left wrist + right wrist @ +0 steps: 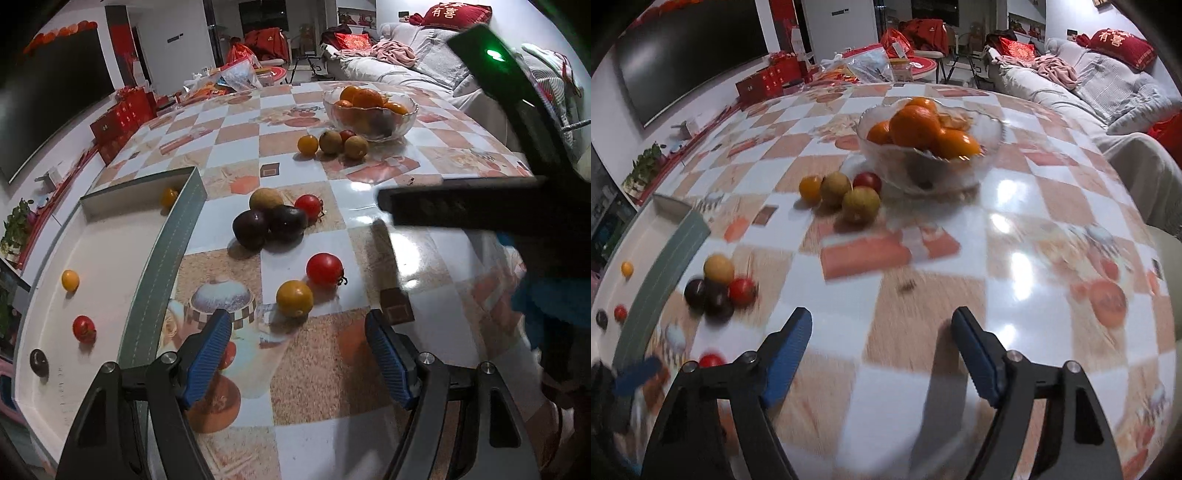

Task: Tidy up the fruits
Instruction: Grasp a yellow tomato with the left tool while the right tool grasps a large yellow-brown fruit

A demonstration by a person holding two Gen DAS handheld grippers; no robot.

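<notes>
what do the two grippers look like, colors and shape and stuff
Both match: the left gripper and right gripper have black angular arms with silver screw heads and triangular cutouts. Each finger carries a blue ribbed pad. From the left wrist view, the right unit's black body shows a green light.

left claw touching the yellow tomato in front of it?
Apart. The left wrist view shows the left claw open, with a strip of bare tablecloth between its blue fingertips and the yellow tomato ahead.

Four small fruits in the tray [110,258], ten loose on the table [369,229] (one bowl [369,110]).
</notes>
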